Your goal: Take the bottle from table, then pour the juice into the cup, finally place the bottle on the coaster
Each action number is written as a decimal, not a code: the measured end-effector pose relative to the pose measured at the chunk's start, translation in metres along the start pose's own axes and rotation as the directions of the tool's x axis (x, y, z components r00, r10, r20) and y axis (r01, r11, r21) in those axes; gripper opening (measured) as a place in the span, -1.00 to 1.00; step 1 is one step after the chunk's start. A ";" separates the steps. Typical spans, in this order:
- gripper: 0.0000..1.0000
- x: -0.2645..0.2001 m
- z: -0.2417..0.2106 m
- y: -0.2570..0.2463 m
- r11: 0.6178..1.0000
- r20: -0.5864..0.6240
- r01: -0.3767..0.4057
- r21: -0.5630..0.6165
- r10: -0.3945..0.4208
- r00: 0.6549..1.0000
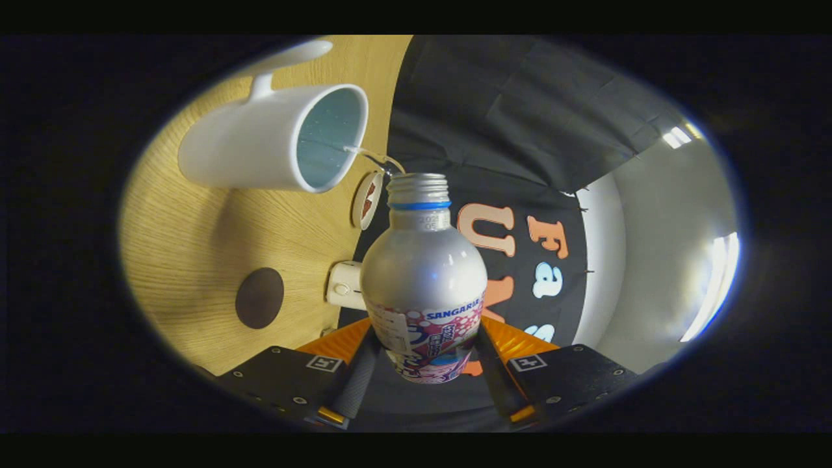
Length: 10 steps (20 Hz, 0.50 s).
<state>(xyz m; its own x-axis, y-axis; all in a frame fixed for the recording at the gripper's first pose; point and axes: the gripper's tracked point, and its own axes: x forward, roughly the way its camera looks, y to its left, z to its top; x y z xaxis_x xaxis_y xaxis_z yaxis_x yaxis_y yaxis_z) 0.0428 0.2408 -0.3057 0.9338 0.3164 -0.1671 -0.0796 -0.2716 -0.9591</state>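
Furthest left lies the pale wood-grain bench, seen rolled on its side because the tool is tipped over. On it sits a dark brown round coaster, flat and bare, well apart from everything else and off to the left of the fingers. Above it in this tilted view stands the white ceramic cup with a loop handle, its pale blue inside facing the bottle. A thin clear stream runs from the bottle mouth across the cup's rim, so the pour is judged to be under way. Between cup and bottle a small white round disc with red marks sits near the bench edge, and lower down a small white boxy object lies just beside the bottle's shoulder; what either is cannot be told. Next comes the silver metal bottle with a threaded open neck, blue ring and printed label, its long axis running straight ahead from the tool, mouth just short of the cup. The tool's two fingers press on the labelled lower body from both sides, closed to the bottle's width. For the coming placement, the coaster lies left of the bottle, on the cup's side.
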 end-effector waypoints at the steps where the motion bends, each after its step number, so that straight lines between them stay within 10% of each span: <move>1: 0.56 0.000 0.000 0.000 1.000 0.001 -0.001 -0.001 0.001 1.000; 10: 0.55 0.000 0.003 -0.003 1.000 0.013 -0.003 -0.020 0.003 1.000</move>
<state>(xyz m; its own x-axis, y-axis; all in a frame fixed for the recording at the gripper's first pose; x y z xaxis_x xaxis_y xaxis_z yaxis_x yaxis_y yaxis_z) 0.0416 0.2442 -0.3033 0.9288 0.3278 -0.1731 -0.0751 -0.2910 -0.9538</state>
